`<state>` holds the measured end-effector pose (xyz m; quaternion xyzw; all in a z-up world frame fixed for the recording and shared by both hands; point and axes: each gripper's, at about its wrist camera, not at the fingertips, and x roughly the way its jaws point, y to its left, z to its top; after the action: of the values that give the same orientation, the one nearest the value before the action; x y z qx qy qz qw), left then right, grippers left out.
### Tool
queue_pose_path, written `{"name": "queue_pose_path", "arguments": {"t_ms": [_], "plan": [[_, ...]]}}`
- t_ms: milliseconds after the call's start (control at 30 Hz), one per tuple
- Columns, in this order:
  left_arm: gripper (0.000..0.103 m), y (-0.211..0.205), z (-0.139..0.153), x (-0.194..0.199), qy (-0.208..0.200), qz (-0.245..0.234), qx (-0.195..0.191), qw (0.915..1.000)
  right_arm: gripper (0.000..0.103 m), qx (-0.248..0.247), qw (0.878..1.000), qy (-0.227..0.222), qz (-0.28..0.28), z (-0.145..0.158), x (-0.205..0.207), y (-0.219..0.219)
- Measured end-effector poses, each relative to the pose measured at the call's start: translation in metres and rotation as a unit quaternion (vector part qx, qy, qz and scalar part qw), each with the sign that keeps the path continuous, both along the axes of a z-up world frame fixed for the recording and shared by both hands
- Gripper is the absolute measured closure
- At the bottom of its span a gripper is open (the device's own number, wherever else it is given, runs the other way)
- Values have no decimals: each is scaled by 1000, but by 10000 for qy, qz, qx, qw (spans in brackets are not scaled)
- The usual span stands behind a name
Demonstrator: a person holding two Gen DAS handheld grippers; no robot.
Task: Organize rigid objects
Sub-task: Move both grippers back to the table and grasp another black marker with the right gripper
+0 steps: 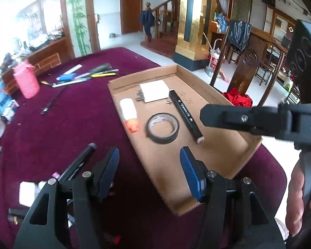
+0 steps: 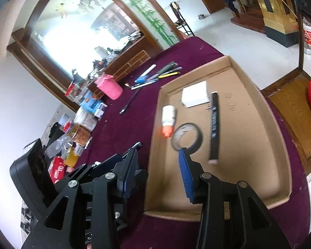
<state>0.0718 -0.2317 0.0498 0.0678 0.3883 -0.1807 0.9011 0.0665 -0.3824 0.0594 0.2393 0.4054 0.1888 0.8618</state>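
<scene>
**Tray part filled, more pens still out on the cloth**

The cardboard tray [image 1: 234, 145] holds a black marker [image 1: 185, 117], a tape roll [image 1: 162, 130], a glue bottle [image 1: 129, 112] and a white charger [image 1: 154, 90]. The marker's long axis runs up the tray, away from both tools. Loose pens [image 1: 87, 75] lie well beyond on the maroon tablecloth [image 1: 51, 128], to the tray's left. The left gripper [image 1: 149, 172] is nearer them, jaws apart and empty; the right gripper [image 2: 155, 172] is likewise parted, holding nothing.

In the cardboard tray [image 1: 228, 145] the glue bottle [image 1: 129, 112] lies left, the tape roll [image 1: 162, 130] beside it, the marker [image 1: 185, 116] right, the charger [image 1: 154, 91] behind
</scene>
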Motion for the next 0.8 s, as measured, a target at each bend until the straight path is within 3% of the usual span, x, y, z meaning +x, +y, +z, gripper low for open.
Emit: {"name": "queue_pose_path", "arguments": {"t_ms": [267,433,667,800], "plan": [[43,50,-1,-39,-361,408,78,9985,59,-150,9988,-114,441,-5,-18,52],[43,120,-14,-63,-376,846,-210,9955,54,-187,9951,27,975,-26,-26,86],[43,237,-37,-62,-114,1883,-806,9787,53,-323,9867,317,1564,-54,-20,134],[43,271,-47,-63,-147,2238,-1106,9682,53,-452,9830,449,1722,-65,-16,150]]}}
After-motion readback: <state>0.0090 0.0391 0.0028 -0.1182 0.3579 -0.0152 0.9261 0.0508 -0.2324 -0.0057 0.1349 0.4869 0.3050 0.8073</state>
